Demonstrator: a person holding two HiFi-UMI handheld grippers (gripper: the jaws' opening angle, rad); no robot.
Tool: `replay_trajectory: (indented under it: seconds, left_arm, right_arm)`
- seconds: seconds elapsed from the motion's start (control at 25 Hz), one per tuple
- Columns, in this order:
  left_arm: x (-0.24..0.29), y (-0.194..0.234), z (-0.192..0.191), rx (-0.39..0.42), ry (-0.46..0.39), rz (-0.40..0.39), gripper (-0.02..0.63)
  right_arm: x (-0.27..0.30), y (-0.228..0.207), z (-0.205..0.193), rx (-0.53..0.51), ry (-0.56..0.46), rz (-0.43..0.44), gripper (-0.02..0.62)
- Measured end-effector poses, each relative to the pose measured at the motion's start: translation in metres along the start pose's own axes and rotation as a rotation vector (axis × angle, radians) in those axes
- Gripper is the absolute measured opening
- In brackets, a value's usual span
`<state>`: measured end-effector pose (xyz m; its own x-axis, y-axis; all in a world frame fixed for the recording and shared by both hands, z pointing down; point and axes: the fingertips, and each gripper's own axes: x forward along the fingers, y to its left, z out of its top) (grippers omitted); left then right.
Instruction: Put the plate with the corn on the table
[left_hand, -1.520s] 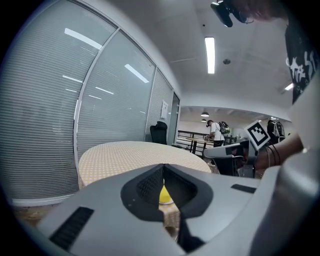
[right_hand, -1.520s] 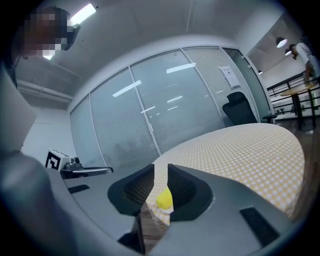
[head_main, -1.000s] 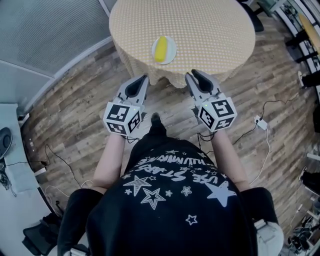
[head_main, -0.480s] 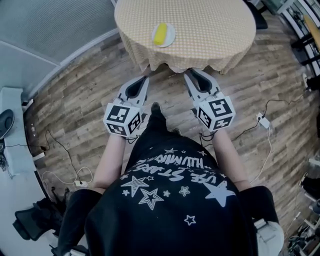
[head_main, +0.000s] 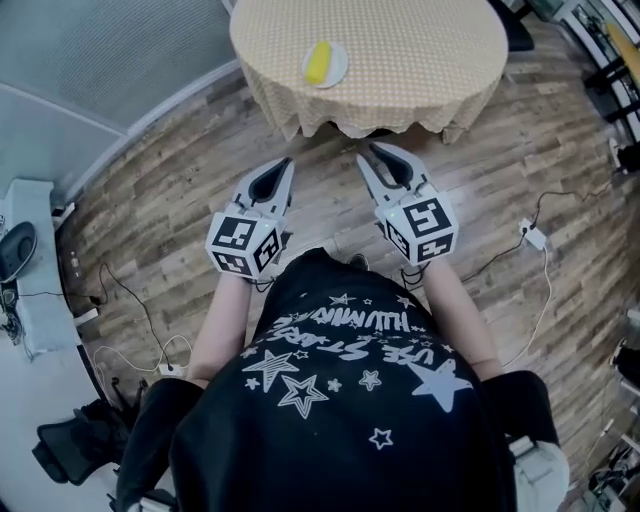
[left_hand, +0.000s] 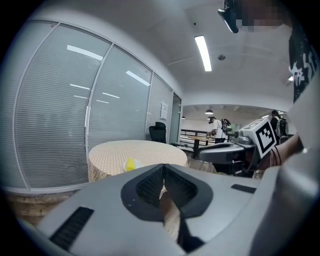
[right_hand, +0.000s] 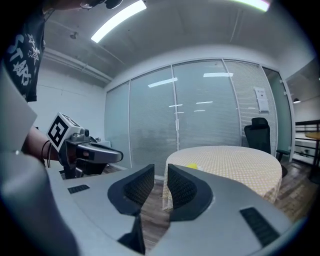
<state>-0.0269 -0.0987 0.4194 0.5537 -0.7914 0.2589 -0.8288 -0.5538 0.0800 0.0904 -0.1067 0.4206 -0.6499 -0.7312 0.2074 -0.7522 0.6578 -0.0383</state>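
left gripper (head_main: 286, 163): my jaws are pressed together, empty, over the floor (head_main: 170, 190)
right gripper (head_main: 366, 157): i see a narrow gap, nothing in it
plate (head_main: 342, 66): on the table (head_main: 430, 50), corn (head_main: 318, 62) on it, well apart from both grippers

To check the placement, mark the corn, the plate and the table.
corn (head_main: 318, 62), head view, middle of the yellow cob.
plate (head_main: 340, 67), head view, bare white rim right of the cob.
table (head_main: 420, 50), head view, bare checked cloth.
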Motion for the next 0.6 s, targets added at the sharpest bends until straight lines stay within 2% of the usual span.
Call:
replay_trajectory:
  seconds: [0.24,0.36,0.6]
  left_arm:
    - [0.001,-0.012,0.013,0.053,-0.017,-0.087,0.008]
    - [-0.017,-0.006,0.011,0.057,-0.014,-0.093,0.008]
    - [-0.058,0.015,-0.007,0.021,-0.003,-0.091,0.008]
  right_arm:
    - [-0.007,0.000,0.006,0.001,-0.002,-0.071,0.091]
    - [-0.002,0.023,0.001,0.015,0.026,-0.068,0.091]
    - [0.009,0.079,-0.005,-0.024,0.074,-0.062,0.080]
